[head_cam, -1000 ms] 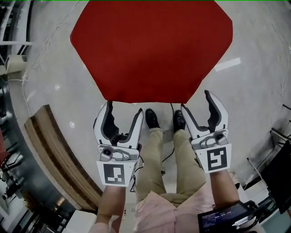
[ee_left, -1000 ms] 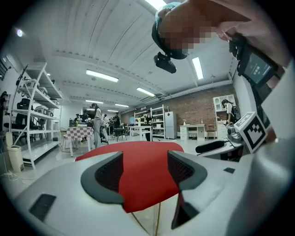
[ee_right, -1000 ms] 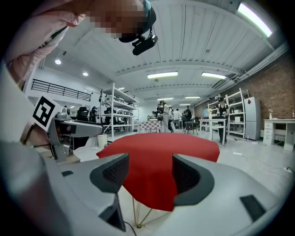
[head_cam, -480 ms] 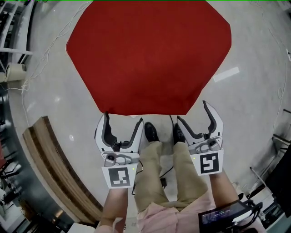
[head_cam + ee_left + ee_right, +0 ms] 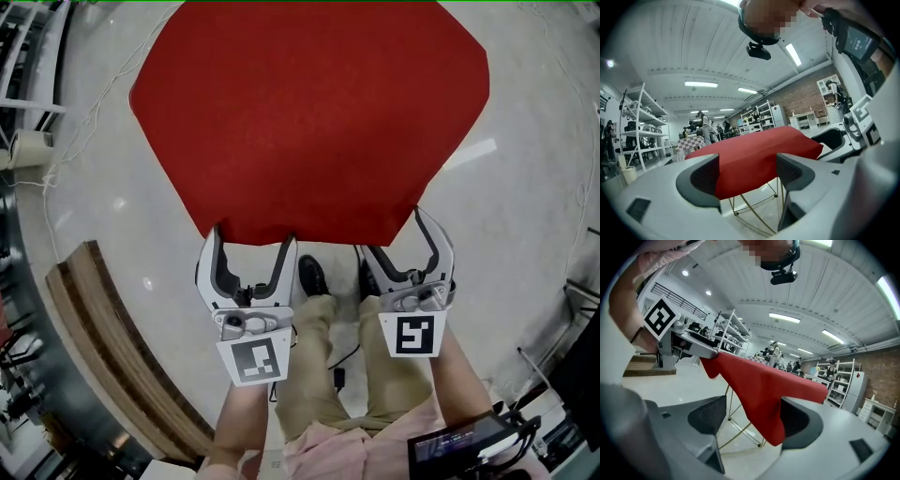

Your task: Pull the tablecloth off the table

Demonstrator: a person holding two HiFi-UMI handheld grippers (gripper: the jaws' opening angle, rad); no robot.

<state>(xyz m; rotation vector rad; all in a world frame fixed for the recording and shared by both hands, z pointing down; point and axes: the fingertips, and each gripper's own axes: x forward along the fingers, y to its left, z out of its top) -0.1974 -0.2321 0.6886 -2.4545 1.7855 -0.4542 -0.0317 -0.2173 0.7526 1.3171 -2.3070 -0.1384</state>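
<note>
A red tablecloth (image 5: 309, 112) covers a table with thin gold wire legs (image 5: 754, 211). Its near hem hangs right in front of me. My left gripper (image 5: 251, 236) is open, with its fingertips at the hem's left part. The cloth (image 5: 750, 154) shows between the jaws, and the pads do not press on it. My right gripper (image 5: 392, 234) is open too, at the hem's right corner. In the right gripper view the hanging corner (image 5: 759, 380) drops between the wide jaws (image 5: 753, 418) without being pinched. Each gripper view also shows the other gripper beside the cloth.
A long wooden bench (image 5: 122, 347) runs along the floor at my left. Thin cables (image 5: 84, 122) trail over the pale floor. My shoes (image 5: 314, 274) stand just short of the table. Metal shelves (image 5: 633, 122) and people are far behind the table.
Both grippers have moved forward, from just short of the cloth to its near hem. Their fingertips now overlap the red edge.
</note>
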